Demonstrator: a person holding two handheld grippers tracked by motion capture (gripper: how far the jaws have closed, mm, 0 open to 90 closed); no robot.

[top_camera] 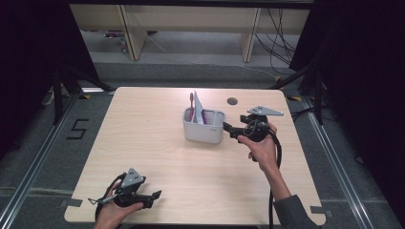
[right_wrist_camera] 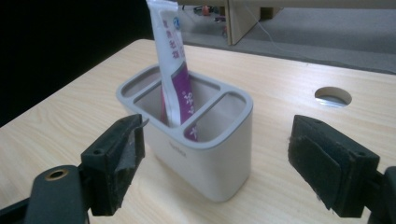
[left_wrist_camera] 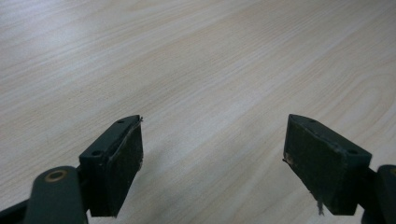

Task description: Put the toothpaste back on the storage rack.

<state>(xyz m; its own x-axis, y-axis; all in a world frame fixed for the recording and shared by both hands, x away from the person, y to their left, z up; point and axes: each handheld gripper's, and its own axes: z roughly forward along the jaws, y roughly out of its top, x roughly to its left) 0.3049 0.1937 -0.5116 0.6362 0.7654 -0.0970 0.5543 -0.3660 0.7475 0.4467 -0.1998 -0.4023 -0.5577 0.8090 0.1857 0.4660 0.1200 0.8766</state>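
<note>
The holder (right_wrist_camera: 196,140) is a pale grey, round-cornered tub with a thick rim, parted by inner walls into a long compartment on one side and smaller ones on the other. A white and purple toothpaste tube (right_wrist_camera: 175,70) stands nearly upright in a middle compartment, its crimped end up, printed characters running down its face. In the high view the holder (top_camera: 204,125) sits a little past the table's centre, toward one o'clock, and a pink-red toothbrush (top_camera: 192,106) rises from its left end beside the tube.

The right gripper (top_camera: 228,128) lies at the holder's three o'clock, just beside its wall, jaws spread wide and empty; in its own view the holder stands between and beyond the two pads, touching neither. A round cable hole (top_camera: 232,101) lies at the holder's one o'clock.

The left gripper (top_camera: 155,195) rests far off at seven o'clock near the table's (top_camera: 157,152) near edge, jaws wide apart over bare wood.
</note>
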